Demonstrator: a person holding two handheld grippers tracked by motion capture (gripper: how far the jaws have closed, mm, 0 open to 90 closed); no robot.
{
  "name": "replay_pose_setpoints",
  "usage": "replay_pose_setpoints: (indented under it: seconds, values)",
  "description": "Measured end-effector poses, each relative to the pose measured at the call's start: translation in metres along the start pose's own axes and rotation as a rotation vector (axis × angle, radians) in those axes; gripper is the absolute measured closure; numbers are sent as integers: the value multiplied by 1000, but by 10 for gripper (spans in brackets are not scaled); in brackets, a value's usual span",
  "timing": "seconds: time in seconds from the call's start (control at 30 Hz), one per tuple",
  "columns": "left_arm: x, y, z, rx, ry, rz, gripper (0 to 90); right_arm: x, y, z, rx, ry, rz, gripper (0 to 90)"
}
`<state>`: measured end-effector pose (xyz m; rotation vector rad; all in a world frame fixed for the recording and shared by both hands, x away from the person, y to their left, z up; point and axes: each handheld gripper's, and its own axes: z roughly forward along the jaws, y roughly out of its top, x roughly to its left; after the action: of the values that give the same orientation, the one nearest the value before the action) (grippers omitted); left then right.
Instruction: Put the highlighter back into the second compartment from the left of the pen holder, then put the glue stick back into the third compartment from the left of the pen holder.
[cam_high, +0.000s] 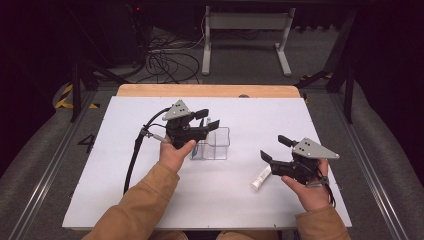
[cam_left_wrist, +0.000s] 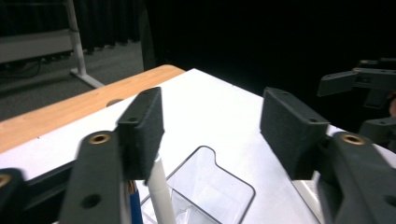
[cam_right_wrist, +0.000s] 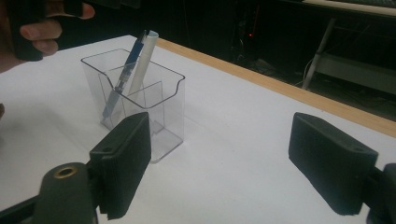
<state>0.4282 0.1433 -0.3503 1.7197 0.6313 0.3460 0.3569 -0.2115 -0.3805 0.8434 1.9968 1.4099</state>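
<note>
A clear plastic pen holder stands mid-table. A blue pen and a white pen lean upright in its left compartment. My left gripper hovers just above the holder's left side, open. In the left gripper view the white pen rises beside the left pad, and the wide gap between the jaws holds nothing. My right gripper is held off to the right, open and empty, facing the holder. A white marker lies on the table just below it.
The white table top has a wooden strip along its far edge. Beyond it are a white frame's legs and loose cables on the floor. The left gripper's cable trails across the table's left side.
</note>
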Motion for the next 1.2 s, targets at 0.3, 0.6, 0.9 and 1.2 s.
replay_pose_setpoints:
  seconds: [0.3, 0.6, 0.9, 1.2]
  values:
    - [-8, 8, -28, -1, 2, 54, 242, -1, 2, -2, 11, -1, -4, 215]
    - [-12, 4, -44, 10, 0, 54, 204, 0, 3, -2, 21, 8, -4, 202]
    - [-12, -7, -66, 33, 7, 71, 162, 1, 4, -2, 40, 16, 6, 183]
    - [-9, -26, -96, 68, 81, 74, 162, 4, 5, -1, 47, 41, 3, 171]
